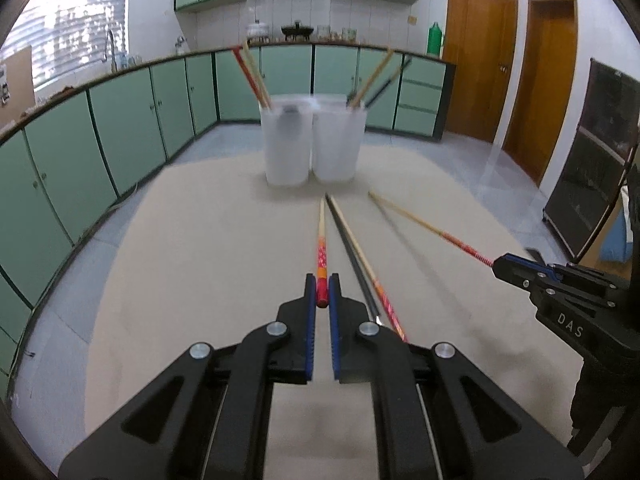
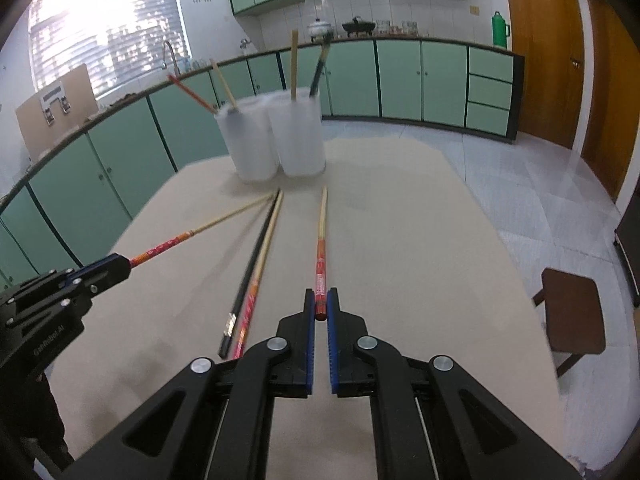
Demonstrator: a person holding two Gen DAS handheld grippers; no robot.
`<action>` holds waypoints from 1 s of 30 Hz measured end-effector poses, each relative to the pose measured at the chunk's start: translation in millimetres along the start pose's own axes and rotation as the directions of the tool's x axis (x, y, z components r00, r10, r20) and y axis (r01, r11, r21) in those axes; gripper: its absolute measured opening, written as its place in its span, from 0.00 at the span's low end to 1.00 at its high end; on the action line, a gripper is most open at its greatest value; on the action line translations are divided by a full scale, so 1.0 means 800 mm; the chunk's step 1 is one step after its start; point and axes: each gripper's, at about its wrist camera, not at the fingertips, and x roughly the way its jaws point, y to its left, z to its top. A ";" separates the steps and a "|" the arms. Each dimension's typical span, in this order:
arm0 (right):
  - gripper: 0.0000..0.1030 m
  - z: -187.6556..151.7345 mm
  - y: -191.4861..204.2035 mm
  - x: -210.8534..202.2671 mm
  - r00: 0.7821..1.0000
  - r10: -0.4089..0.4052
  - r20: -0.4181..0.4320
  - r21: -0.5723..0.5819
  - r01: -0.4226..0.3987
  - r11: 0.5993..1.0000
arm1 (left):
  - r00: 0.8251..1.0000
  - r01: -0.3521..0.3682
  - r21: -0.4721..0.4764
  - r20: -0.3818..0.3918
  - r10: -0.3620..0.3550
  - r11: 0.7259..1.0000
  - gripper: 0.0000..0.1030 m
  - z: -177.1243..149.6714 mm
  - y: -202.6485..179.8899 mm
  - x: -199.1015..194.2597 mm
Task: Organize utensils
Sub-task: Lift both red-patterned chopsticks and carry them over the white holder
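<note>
Two frosted white cups, a left cup [image 1: 286, 144] and a right cup [image 1: 338, 142], stand side by side at the table's far end, each holding chopsticks. My left gripper [image 1: 322, 286] is shut on the red end of a red-and-wood chopstick [image 1: 321, 240] pointing at the cups. My right gripper [image 2: 320, 300] is shut on the red end of another red-and-wood chopstick [image 2: 321, 240]; it also shows in the left wrist view [image 1: 516, 270]. A black chopstick [image 2: 248, 276] and a red-and-wood chopstick [image 2: 260, 268] lie on the table between the grippers.
The beige table [image 2: 400, 240] ends just past the cups. Green kitchen cabinets [image 1: 120, 128] run along the left and back. A brown stool [image 2: 572, 308] stands to the table's right, with wooden doors [image 2: 540, 48] beyond.
</note>
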 end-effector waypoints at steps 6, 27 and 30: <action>0.05 0.043 0.010 -0.031 0.997 0.028 0.078 -0.026 -0.026 0.999 | 0.996 0.011 0.002 0.092 -0.012 1.000 0.05 0.038 0.004 -0.027; 0.05 0.191 0.055 -0.081 0.961 0.128 0.247 -0.178 -0.085 0.980 | 0.961 0.104 0.020 0.256 -0.105 0.994 0.05 0.148 0.013 -0.058; 0.05 0.218 0.057 -0.086 0.949 0.142 0.281 -0.185 -0.092 0.978 | 0.951 0.108 0.030 0.287 -0.112 0.994 0.05 0.167 0.013 -0.060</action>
